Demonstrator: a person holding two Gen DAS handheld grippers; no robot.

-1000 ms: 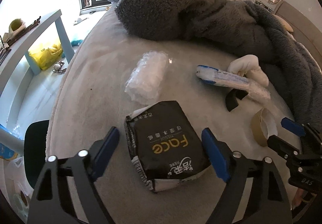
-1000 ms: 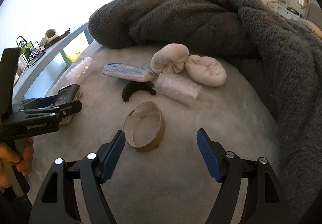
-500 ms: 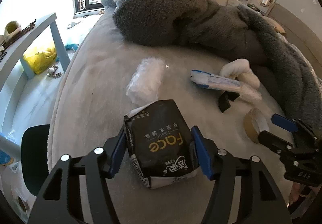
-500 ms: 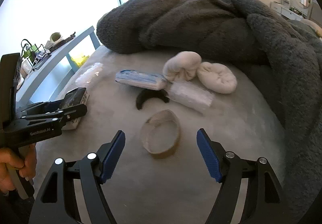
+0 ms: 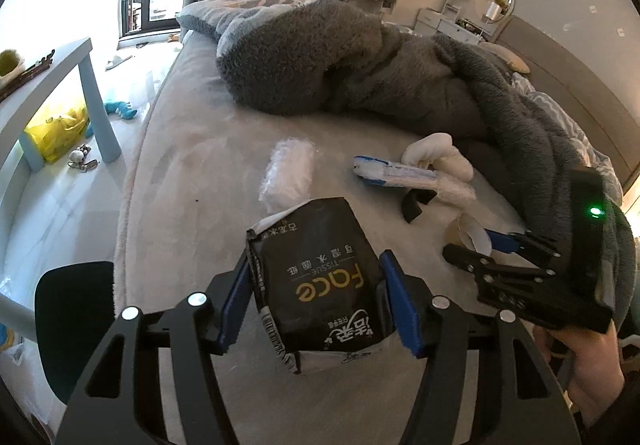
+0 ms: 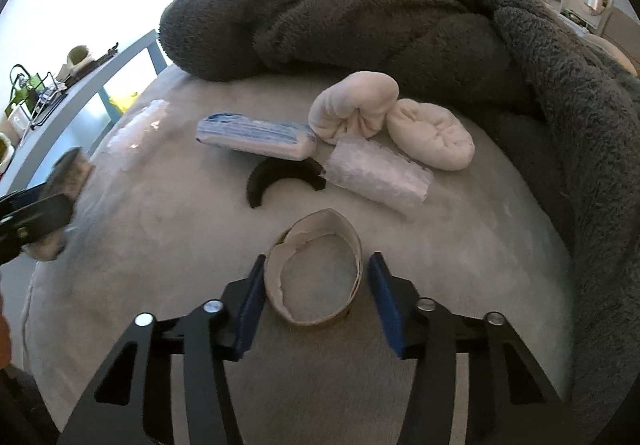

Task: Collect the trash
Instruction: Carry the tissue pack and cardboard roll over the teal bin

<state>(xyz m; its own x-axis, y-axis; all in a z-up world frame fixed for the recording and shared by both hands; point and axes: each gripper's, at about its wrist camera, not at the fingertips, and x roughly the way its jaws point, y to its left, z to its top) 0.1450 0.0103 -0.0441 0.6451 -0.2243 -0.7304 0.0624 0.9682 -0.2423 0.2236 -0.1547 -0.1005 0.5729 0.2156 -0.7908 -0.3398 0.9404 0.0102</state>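
Already the left gripper (image 5: 316,295) is pinching the black tissue pack (image 5: 320,281) across its short width, blue pads pressed against both long sides, with the pack's long axis running straight out along the fingers; whether the pack is lifted or resting on the bed (image 5: 192,181) cannot be told from this view. On the other side, the right gripper (image 6: 316,295) is spread around the cardboard tape ring (image 6: 316,277), which lies between the pads on the bed. The left pad looks to be touching the ring's wall, while a narrow gap shows at the right pad, so no firm grip is evident. The ring is squashed to an oval whose longer axis runs away from the gripper, so closing would likely squeeze its narrower width. Beyond it lie a black curved piece (image 6: 276,181), a clear plastic wrap (image 6: 376,177), a blue-and-white packet (image 6: 256,137) and two rolled white socks (image 6: 392,125), all near the grey blanket (image 6: 360,21); another crumpled plastic (image 5: 288,173) sits just past the tissue pack. No bin or bag for the trash shows in either view, and the ring's underside and the pack's near end are hidden.
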